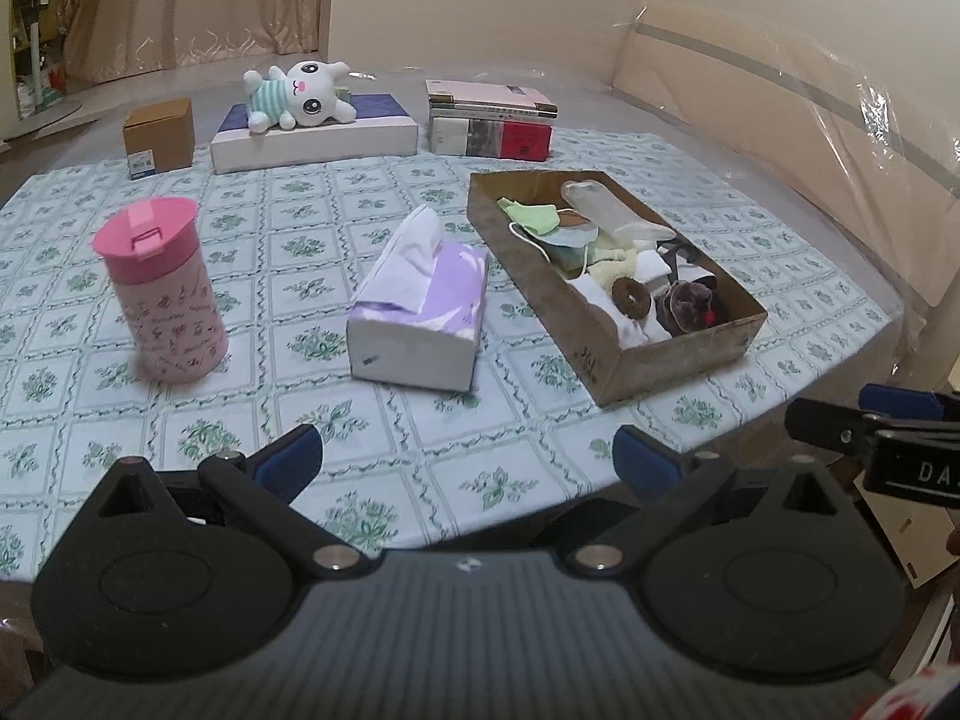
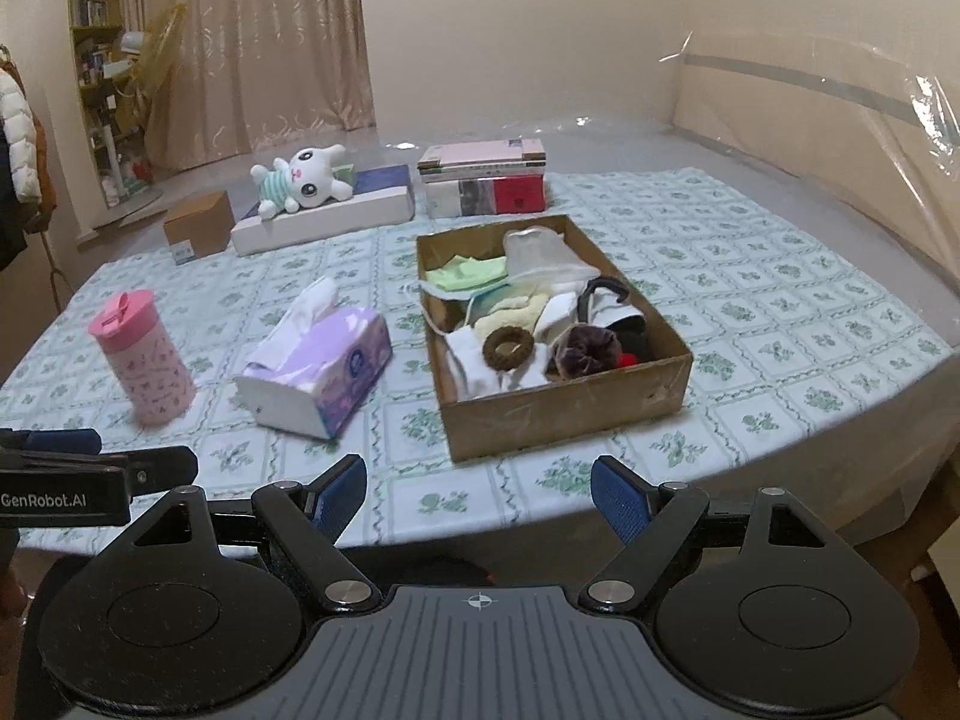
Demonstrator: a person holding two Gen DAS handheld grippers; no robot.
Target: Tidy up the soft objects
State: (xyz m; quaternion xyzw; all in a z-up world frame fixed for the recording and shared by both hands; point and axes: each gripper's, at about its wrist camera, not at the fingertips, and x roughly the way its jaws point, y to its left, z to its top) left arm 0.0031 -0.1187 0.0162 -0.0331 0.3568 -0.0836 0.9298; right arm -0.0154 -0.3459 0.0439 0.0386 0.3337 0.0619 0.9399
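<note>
Both jaws stand wide and hold nothing: our left gripper (image 1: 468,456) and right gripper (image 2: 479,492) hang over the near edge of the table (image 2: 780,300). We see the cardboard tray (image 2: 564,405) toward the near right of the tablecloth, filled with soft things: face masks, folded cloths, a brown scrunchie (image 2: 508,348), a dark plush piece. Just left of it lies the tissue pack (image 2: 318,366), and the pink tumbler (image 2: 143,357) stands nearer the left edge. At the far edge the plush bunny (image 2: 303,180) lies on a white box.
</note>
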